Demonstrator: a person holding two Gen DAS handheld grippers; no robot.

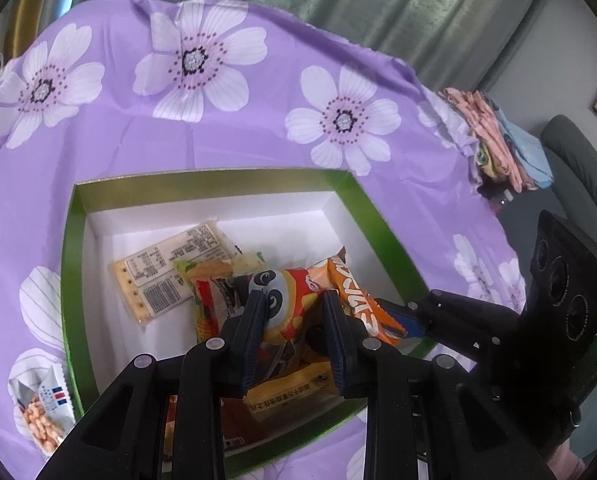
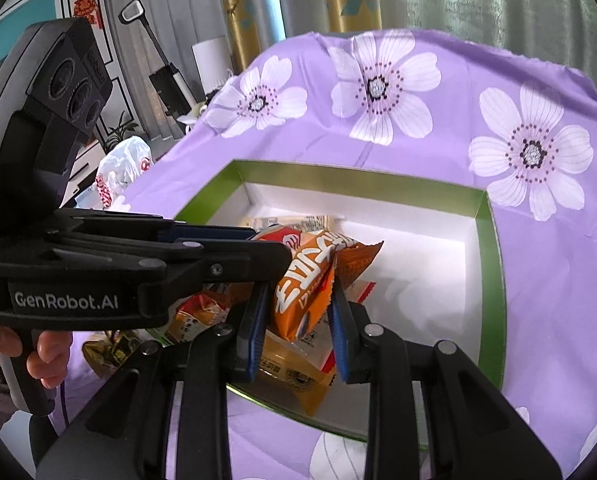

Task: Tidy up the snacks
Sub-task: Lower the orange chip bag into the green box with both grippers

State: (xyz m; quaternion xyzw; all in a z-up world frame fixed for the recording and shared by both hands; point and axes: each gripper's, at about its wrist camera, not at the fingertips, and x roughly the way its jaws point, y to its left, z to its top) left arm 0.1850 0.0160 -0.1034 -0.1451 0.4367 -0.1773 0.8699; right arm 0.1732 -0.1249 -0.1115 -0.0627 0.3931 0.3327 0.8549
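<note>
over green box (image 1: pixel 350 178), left gripper (image 1: pixel 294 320) clamps panda packet (image 1: pixel 286 292), right gripper (image 2: pixel 298 316) orange packet (image 2: pixel 310 284)

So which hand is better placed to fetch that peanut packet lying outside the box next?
Probably the left. The peanut packet lies on the cloth just outside the green box, on the side of the left gripper. Its jaws are full, though: it must first drop its panda packet.

The left gripper (image 1: pixel 294 312) hides the panda packet's (image 1: pixel 286 292) middle; the peanut packet (image 1: pixel 44 420) is cut off at the picture's edge.
</note>
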